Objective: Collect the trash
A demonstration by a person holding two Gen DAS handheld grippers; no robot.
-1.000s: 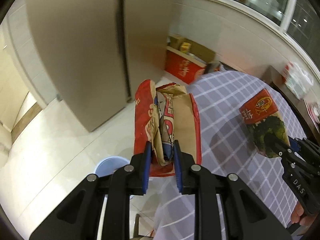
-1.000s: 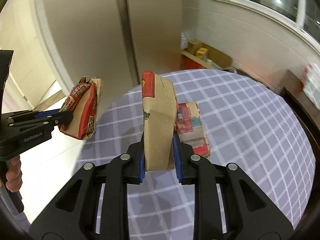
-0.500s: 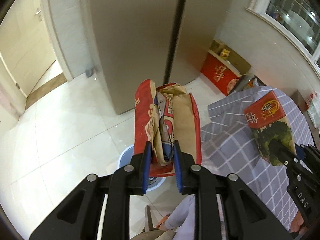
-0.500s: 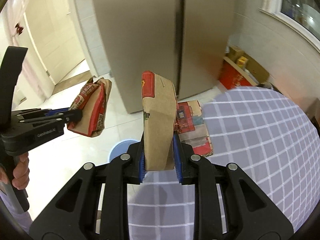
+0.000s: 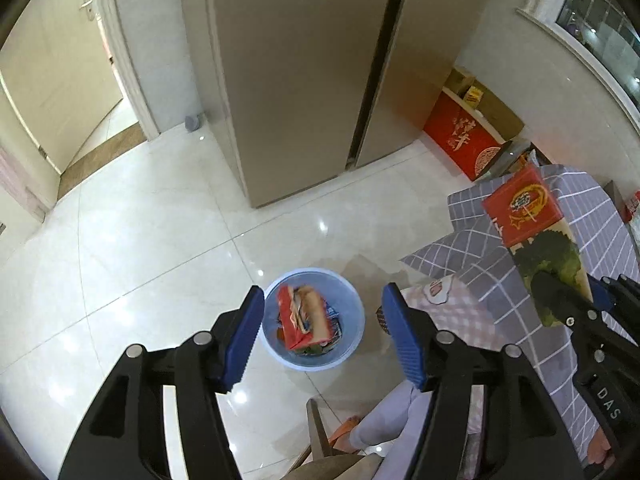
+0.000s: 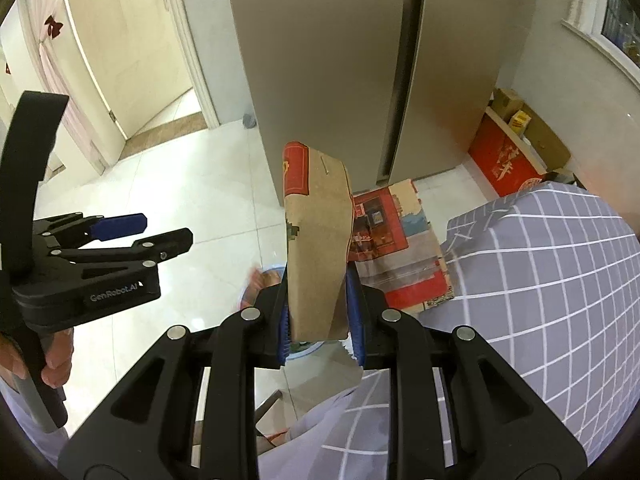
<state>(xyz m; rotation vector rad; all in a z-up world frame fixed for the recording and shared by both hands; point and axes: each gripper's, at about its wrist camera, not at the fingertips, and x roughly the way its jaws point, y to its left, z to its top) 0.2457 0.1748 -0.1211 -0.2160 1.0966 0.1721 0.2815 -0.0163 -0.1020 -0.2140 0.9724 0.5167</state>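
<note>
My left gripper (image 5: 324, 340) hangs over a light blue bin (image 5: 354, 312) on the floor, its jaws opening with nothing between them. A crumpled red-and-brown paper bag (image 5: 306, 316) lies in the bin on other rubbish. From the right wrist view, the left gripper (image 6: 168, 229) shows at the left with its fingers apart. My right gripper (image 6: 320, 320) is shut on a brown carton (image 6: 316, 248) with a red top, held upright above the table edge. In the left wrist view that carton (image 5: 528, 216) shows a red label and a green picture. The bin (image 6: 276, 268) is mostly hidden behind the carton.
A tall beige fridge (image 5: 304, 80) stands beyond the bin. A table with a grey checked cloth (image 6: 540, 280) is at the right, with a flat printed cardboard piece (image 6: 392, 240) on its edge. A red box (image 5: 460, 140) sits by the wall. A person's leg (image 5: 384, 424) is below.
Both grippers swung left from over the table towards the floor. The left gripper opened and let go of the paper bag, which dropped into the bin. The right still grips the carton.
</note>
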